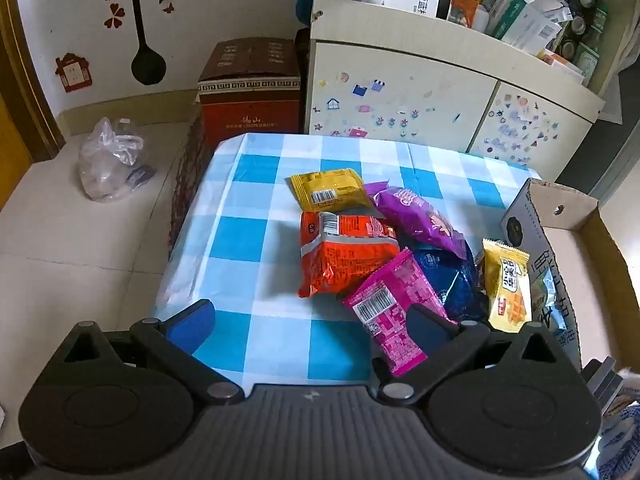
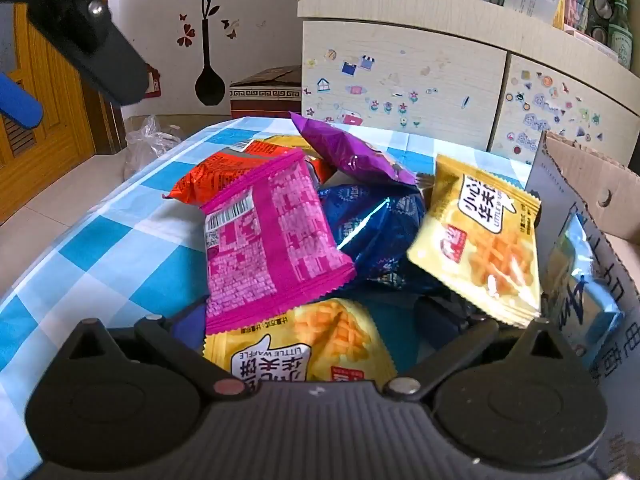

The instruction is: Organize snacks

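Note:
A pile of snack packets lies on the blue-checked tablecloth (image 1: pixel 256 240): a yellow packet (image 1: pixel 330 194), an orange one (image 1: pixel 344 258), a purple one (image 1: pixel 420 216), a pink one (image 1: pixel 394 304), a dark blue one (image 1: pixel 456 284) and a yellow waffle packet (image 1: pixel 508 284). My left gripper (image 1: pixel 310 320) is open and empty, above the table's near edge, left of the pile. My right gripper (image 2: pixel 316 320) is open, low against the pile; a second yellow waffle packet (image 2: pixel 308 344) lies between its fingers, the pink packet (image 2: pixel 268 236) above it. The cardboard box (image 1: pixel 580 232) stands at the right.
A cream cabinet (image 1: pixel 400 92) with stickers stands behind the table, its shelf full of boxes. A red-brown carton (image 1: pixel 250 92) and a clear plastic bag (image 1: pixel 110 160) sit on the floor at left. My left gripper also shows in the right wrist view (image 2: pixel 80 40) at the upper left.

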The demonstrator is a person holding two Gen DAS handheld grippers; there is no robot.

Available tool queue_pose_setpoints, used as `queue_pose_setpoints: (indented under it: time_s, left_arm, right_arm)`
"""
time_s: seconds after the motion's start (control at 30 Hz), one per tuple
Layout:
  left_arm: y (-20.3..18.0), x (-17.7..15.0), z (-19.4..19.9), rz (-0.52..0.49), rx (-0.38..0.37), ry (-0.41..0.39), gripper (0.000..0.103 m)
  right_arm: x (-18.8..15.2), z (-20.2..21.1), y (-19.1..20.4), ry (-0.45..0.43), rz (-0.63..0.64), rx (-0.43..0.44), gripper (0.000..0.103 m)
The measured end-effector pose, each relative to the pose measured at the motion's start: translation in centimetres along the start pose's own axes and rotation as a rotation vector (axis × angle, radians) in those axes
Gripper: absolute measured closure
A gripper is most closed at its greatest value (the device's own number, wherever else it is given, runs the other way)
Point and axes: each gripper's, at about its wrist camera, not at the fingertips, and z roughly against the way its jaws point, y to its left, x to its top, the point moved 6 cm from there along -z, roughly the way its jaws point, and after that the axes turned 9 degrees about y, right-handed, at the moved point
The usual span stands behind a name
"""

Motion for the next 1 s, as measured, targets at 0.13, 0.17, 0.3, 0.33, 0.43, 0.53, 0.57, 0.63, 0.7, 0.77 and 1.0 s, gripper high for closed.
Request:
queue_pose_setpoints:
  time_s: [0.13,0.17,0.3,0.33,0.43,0.53,0.57,0.63,0.7,0.77,1.0]
  left_arm:
    - [0.0,-0.1,0.2,0.007,-0.017,-0.003,0.0]
    - [0.1,-0.1,0.3,0.01,-0.019,-0.005,0.0]
    - [0.2,-0.1,0.6,0.004,-0.028,-0.019,0.0]
    - [0.1,0.0,0.7,0.002,-0.031,-0.022,0.0]
    - [0.0,-0.1,1.0,-0.005,-0.034,-0.033,0.0]
    - [0.1,0.0,1.0,-0.013,-0.026,-0.04,0.0]
    - [0.0,0.0,1.0,-0.014,-0.025,-0.04,0.0]
    - [0.0,-0.1,1.0,-0.016,-0.024,-0.039,0.0]
    - [-0.1,-0.1,0.9,-0.021,-0.023,-0.038,0.0]
    - [-0.1,-0.2,0.9,-0.031,-0.022,-0.037,0.0]
    - [-0.1,-0.4,0.6,-0.041,-0.005,-0.035,0.0]
  right_arm:
    - [0.0,0.0,0.0,0.0,0.0,0.0,0.0]
    - [0.0,0.0,0.0,0.0,0.0,0.0,0.0]
    - [0.0,0.0,0.0,0.0,0.0,0.0,0.0]
    - [0.0,0.0,0.0,0.0,0.0,0.0,0.0]
    - [0.0,0.0,0.0,0.0,0.0,0.0,0.0]
    - [0.0,0.0,0.0,0.0,0.0,0.0,0.0]
    - [0.0,0.0,0.0,-0.001,0.0,-0.001,0.0]
    - [0.0,0.0,-0.1,0.0,0.0,-0.001,0.0]
    - [0.0,0.0,0.0,0.0,0.001,-0.001,0.0]
    - [0.0,0.1,0.0,0.001,-0.011,-0.004,0.0]
    - [-1.0,1.4,1.0,0.054,-0.132,-0.115,0.001]
